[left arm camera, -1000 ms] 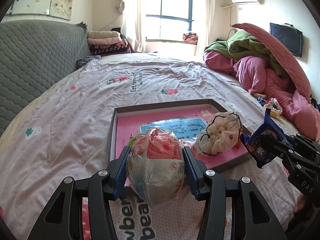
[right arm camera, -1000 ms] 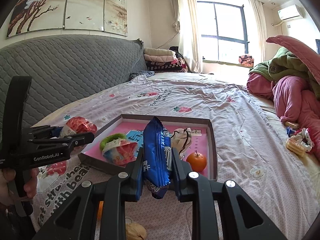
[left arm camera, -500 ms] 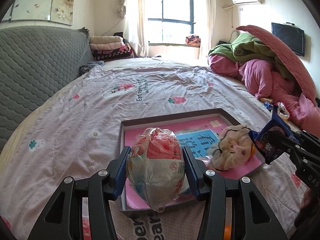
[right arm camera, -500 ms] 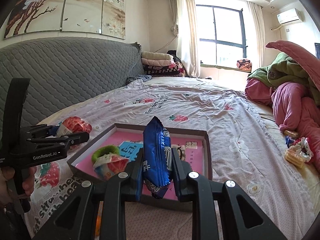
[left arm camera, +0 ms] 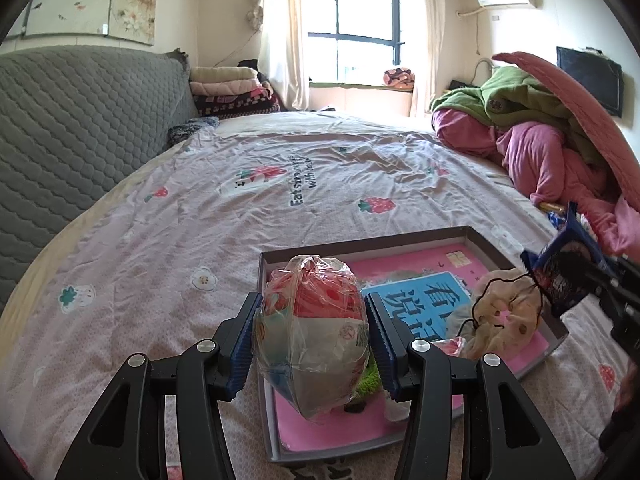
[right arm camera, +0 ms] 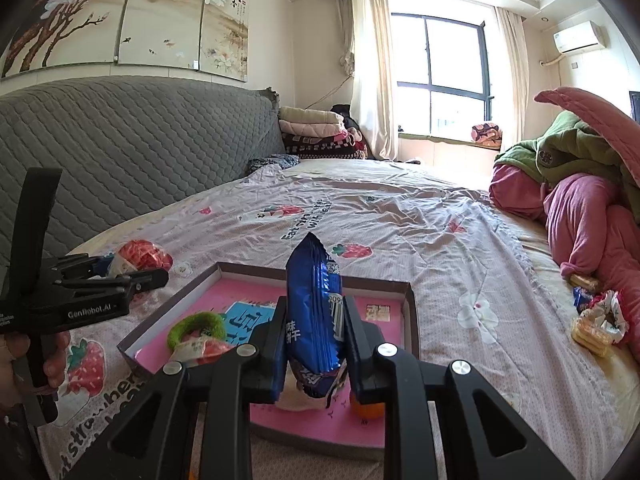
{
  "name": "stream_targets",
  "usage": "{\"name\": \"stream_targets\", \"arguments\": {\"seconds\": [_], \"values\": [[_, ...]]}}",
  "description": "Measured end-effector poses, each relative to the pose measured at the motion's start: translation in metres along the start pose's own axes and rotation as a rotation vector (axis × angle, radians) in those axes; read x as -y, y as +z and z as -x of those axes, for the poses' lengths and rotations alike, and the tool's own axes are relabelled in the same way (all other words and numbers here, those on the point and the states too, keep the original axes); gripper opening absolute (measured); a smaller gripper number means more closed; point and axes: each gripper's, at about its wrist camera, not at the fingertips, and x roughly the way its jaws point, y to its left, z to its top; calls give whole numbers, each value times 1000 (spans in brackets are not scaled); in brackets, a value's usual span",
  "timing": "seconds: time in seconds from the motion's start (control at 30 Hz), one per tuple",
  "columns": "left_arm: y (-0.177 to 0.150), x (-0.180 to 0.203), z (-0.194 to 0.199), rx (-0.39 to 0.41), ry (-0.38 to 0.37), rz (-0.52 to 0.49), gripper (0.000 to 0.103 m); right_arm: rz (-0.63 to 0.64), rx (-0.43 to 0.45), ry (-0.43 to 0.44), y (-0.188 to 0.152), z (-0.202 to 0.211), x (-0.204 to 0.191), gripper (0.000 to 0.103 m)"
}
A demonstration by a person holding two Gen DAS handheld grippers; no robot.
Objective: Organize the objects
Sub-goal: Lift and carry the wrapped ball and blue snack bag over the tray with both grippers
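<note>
On the bed [left arm camera: 320, 184], shallow brown box with pink lining [right arm camera: 412, 312] is the drop target. Left gripper [left arm camera: 312, 344] clamps a clear-wrapped red-white snack bag [left arm camera: 316, 332] over its near corner; right gripper [right arm camera: 314, 348] pinches a blue foil packet [right arm camera: 314, 308] above it. Next: lower, release into bare pink, dodging the cream scrunchie [left arm camera: 508, 316], green ring [right arm camera: 196, 326], orange [right arm camera: 366, 410].

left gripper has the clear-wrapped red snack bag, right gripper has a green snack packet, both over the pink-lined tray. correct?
Wrong on colour: the right gripper is shut on a blue snack packet, as the right wrist view shows. Left gripper holds the clear-wrapped red snack bag; pink-lined tray below.
</note>
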Motion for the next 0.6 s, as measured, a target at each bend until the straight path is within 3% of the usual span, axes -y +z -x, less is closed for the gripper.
{"name": "stream_targets", "arguments": {"seconds": [0.6], "values": [[-12,-11,-26,-52,39,16,53,-15,-18,34,-4,-11,0,25]]}}
